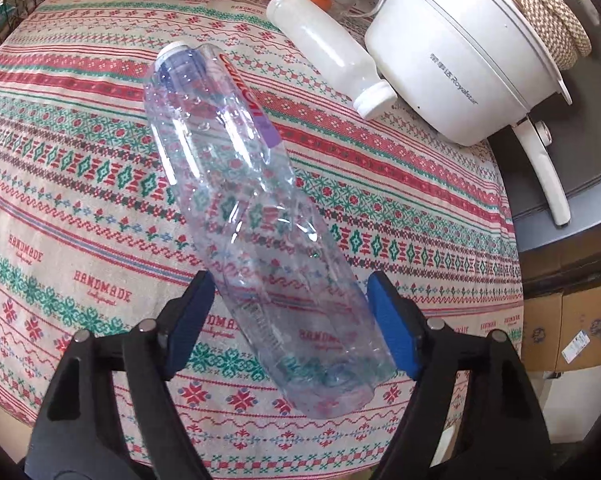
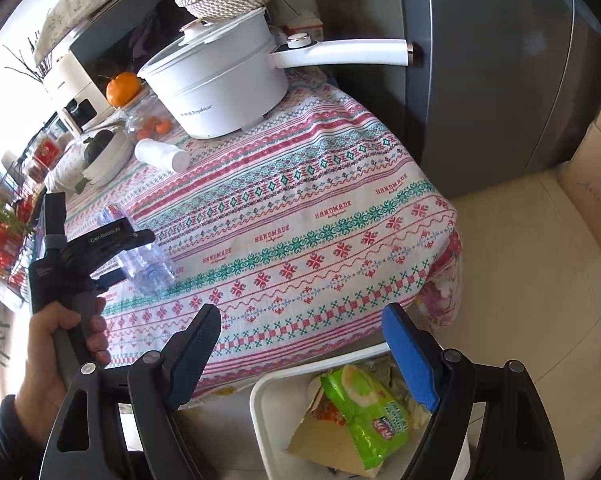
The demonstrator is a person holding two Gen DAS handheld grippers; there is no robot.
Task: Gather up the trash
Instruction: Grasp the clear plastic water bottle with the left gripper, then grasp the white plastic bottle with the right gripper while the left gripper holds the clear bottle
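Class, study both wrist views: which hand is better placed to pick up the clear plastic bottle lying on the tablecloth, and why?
Left. The left gripper already straddles the clear bottle, one pad either side. The right gripper hangs open over the white bin, off the table.

Daylight pours in from the upper left of the right wrist view, washing that corner white. Both views are bright and sharp, bent strongly toward dark rounded corners. Small highlights glint on the clear bottle (image 1: 240,184).
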